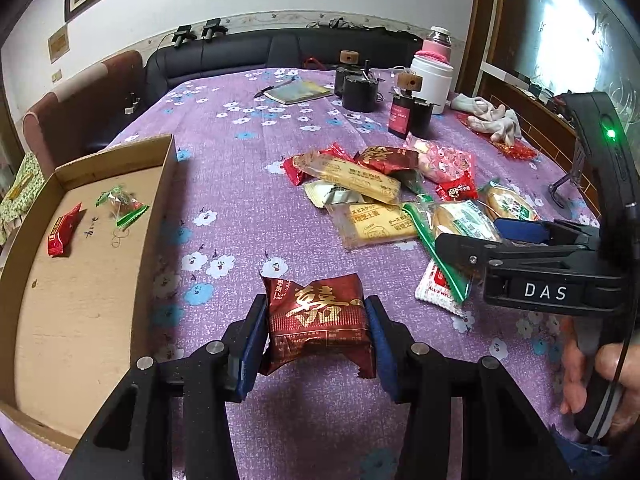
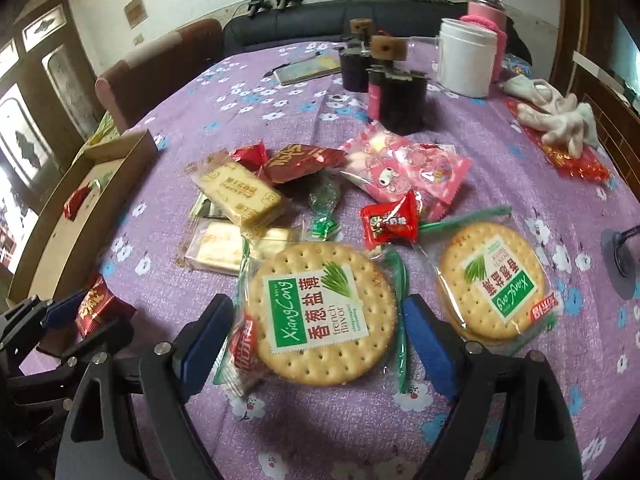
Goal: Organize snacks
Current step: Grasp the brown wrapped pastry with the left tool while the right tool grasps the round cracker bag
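My left gripper [image 1: 316,328] is shut on a dark red snack packet [image 1: 320,316] with gold lettering, held just above the purple tablecloth [image 1: 224,152], right of a cardboard box [image 1: 80,300]. The box holds a red candy [image 1: 62,236] and a green-wrapped candy [image 1: 122,206]. My right gripper [image 2: 316,328] stands open astride a round cracker packet [image 2: 320,312] that lies flat; its blue pads [image 2: 208,332] do not press on it. A second round cracker packet [image 2: 496,280] lies to its right. The loose snack pile [image 2: 280,192] sits beyond.
Black canisters [image 2: 400,96], a white jar [image 2: 466,56], a pink bottle [image 2: 486,8], white gloves [image 2: 552,116] and a notebook [image 2: 308,70] stand at the table's far side. A chair [image 2: 160,68] and a dark sofa [image 1: 248,52] lie behind. A hand [image 1: 592,380] holds the right gripper's handle.
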Tool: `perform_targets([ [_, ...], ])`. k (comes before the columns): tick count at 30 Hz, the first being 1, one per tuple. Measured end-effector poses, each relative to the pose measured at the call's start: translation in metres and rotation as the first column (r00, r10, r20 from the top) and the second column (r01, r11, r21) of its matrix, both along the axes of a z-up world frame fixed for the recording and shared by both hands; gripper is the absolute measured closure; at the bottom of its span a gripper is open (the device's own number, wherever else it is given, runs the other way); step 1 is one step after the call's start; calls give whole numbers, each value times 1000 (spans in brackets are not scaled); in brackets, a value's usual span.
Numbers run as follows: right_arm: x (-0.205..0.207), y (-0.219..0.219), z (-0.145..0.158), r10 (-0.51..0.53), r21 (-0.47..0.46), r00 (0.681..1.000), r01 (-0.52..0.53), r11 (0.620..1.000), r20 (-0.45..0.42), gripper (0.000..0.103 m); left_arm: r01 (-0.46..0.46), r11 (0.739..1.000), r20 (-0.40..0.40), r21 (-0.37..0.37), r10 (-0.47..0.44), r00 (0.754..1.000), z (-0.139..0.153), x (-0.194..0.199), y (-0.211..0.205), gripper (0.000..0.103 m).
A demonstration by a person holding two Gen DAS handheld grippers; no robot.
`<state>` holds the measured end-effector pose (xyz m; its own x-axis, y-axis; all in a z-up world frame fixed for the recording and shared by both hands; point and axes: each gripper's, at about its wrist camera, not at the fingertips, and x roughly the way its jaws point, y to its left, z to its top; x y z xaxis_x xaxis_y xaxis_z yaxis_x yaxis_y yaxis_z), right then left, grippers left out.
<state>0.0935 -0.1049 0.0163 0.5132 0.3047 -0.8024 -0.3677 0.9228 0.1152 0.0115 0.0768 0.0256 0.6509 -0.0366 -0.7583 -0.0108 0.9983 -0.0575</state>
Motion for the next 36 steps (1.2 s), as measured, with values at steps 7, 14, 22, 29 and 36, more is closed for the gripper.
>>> perform_targets([
  [7,-3,-1,6,15,20,1000,-16,1000,18,28,-14,1000,13,9,14,1000,3,-3,0,52],
  [14,-14,-4,31,34,142,992,-51,989,122,28,-37,999,46,25,36,998,14,-9,4,52],
  [22,-18,3,33,71,166,987,-94,982,141,28,-62,996,97,69,55,994,27,-15,6,52],
  [29,-37,19,44,139,167,962,-180,969,235,28,-104,985,174,140,79,982,43,-27,10,52],
  [36,-46,31,45,174,165,952,-219,962,251,28,-139,978,211,157,105,972,52,-37,22,52],
])
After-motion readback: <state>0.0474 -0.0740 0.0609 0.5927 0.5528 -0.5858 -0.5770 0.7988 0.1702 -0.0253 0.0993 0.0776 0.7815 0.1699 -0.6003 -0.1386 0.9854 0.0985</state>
